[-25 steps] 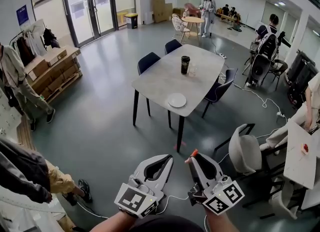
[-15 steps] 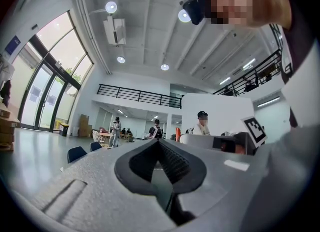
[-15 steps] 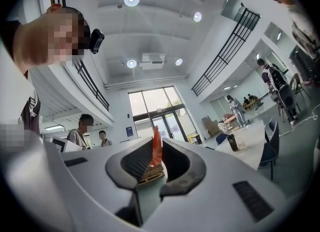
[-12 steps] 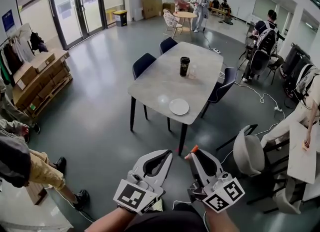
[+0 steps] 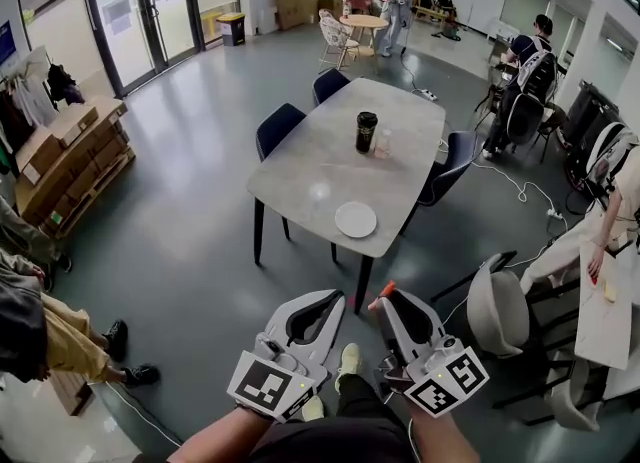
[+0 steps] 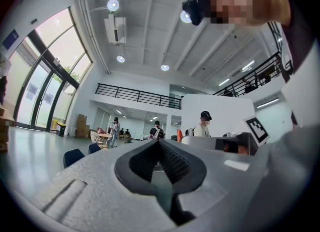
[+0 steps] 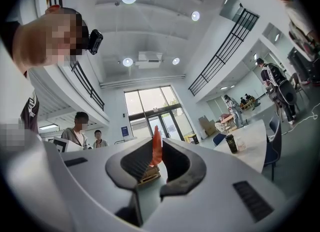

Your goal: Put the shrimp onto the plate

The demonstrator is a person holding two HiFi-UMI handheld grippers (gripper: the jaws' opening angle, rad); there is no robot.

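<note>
An orange shrimp (image 7: 157, 146) is pinched between the tips of my right gripper (image 5: 381, 300), its end (image 5: 387, 289) sticking out past them in the head view. My left gripper (image 5: 342, 296) is beside it, shut with nothing between its jaws (image 6: 159, 143). Both are held low in front of me, above the grey floor and short of the table. A white round plate (image 5: 355, 219) lies on the near end of the grey table (image 5: 320, 156), ahead of the grippers. It holds nothing.
A dark cup (image 5: 367, 132) and a small clear glass (image 5: 382, 144) stand further along the table. Dark blue chairs (image 5: 277, 129) flank it. A grey chair (image 5: 497, 311) and a white side table (image 5: 605, 311) are to my right. Boxes on pallets (image 5: 62, 156) sit left. People stand around.
I have moved closer to the table, which now sits nearer and more central in the head view. The grippers keep their pose, the right one still holding the shrimp.
</note>
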